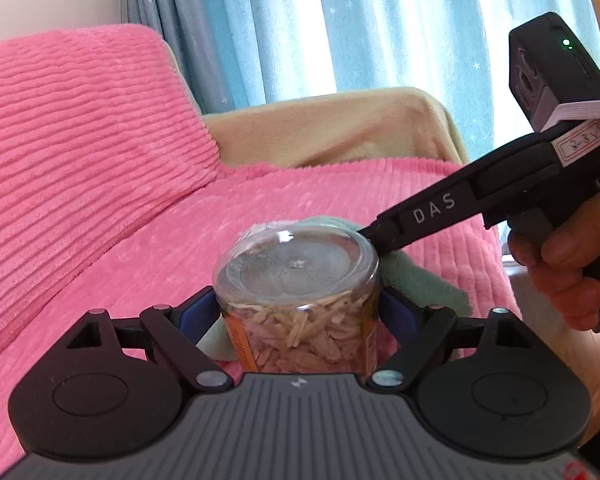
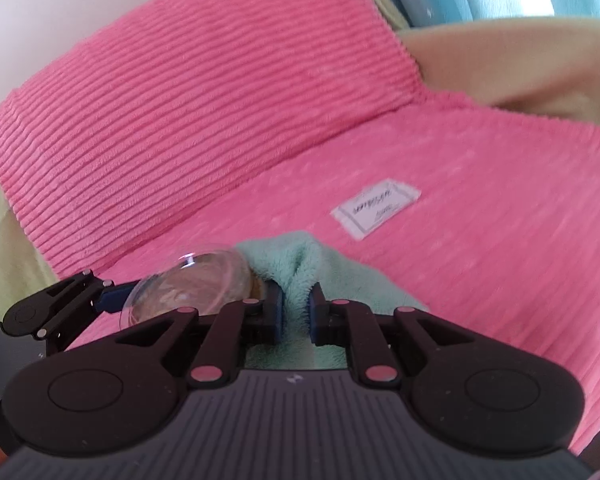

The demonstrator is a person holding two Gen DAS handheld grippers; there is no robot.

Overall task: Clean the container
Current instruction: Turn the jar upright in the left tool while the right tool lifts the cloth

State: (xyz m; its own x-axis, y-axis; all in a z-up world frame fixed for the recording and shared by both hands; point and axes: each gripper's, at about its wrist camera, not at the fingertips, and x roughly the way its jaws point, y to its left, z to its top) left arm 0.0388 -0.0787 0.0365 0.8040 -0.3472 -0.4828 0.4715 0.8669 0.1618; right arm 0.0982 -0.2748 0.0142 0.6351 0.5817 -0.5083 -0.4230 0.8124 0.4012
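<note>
Clear container [image 1: 296, 292] clamped between left gripper [image 1: 298, 312] jaws; green cloth [image 2: 296, 276] pinched in right gripper [image 2: 296, 312], touching container's side.

The left wrist camera sits just behind the left claw [image 1: 298, 312], very near the clear container [image 1: 296, 280], and looks across the pink blanket [image 1: 120, 248] toward the blue curtain [image 1: 300, 32]. The right wrist camera looks along the right claw [image 2: 296, 312] from the container's [image 2: 188, 284] other side, equally close, facing the pink cushion [image 2: 204, 92]. Both views share the container, the green cloth [image 2: 300, 264], blanket and cushion.
</note>
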